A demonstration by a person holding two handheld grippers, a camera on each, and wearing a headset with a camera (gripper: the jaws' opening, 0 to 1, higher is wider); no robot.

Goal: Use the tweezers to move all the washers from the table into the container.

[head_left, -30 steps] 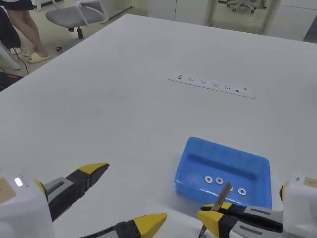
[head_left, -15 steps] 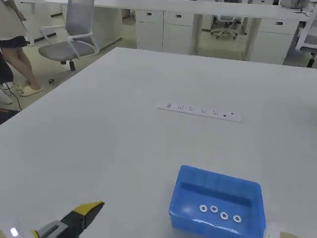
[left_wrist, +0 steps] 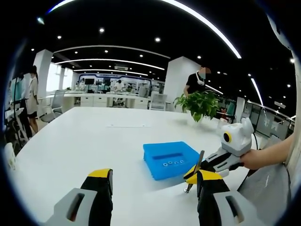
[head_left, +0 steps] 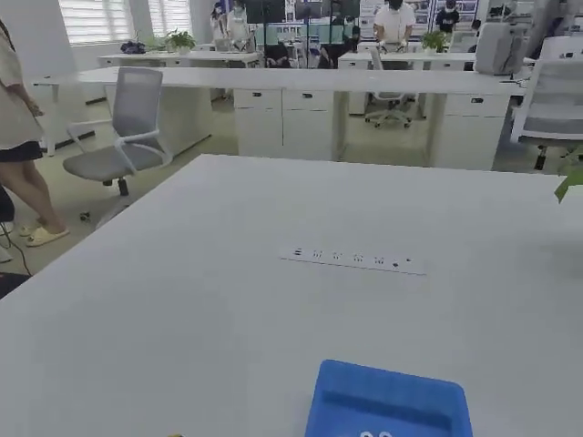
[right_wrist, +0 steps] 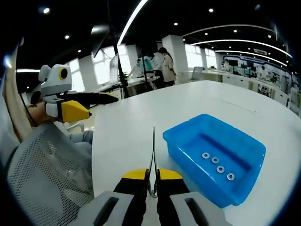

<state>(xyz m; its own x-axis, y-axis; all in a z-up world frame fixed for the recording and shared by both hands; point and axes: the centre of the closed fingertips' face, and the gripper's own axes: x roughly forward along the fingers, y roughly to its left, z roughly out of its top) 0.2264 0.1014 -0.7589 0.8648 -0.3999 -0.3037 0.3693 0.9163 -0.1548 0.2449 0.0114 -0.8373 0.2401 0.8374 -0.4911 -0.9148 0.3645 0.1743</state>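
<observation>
The right hand-held gripper [right_wrist: 153, 175] is closed on the tweezers [right_wrist: 153, 150], which project straight forward from between its jaws over the white worktop [right_wrist: 127, 127]. The left hand-held gripper [left_wrist: 153, 173] is wide open and holds nothing. The blue container [right_wrist: 186, 136] stands on the worktop, just right of the tweezers in the right gripper view. Four washers [right_wrist: 216, 165] lie in a row on its floor. In the head view, a power strip [head_left: 351, 259] lies beyond the container, well apart from it
</observation>
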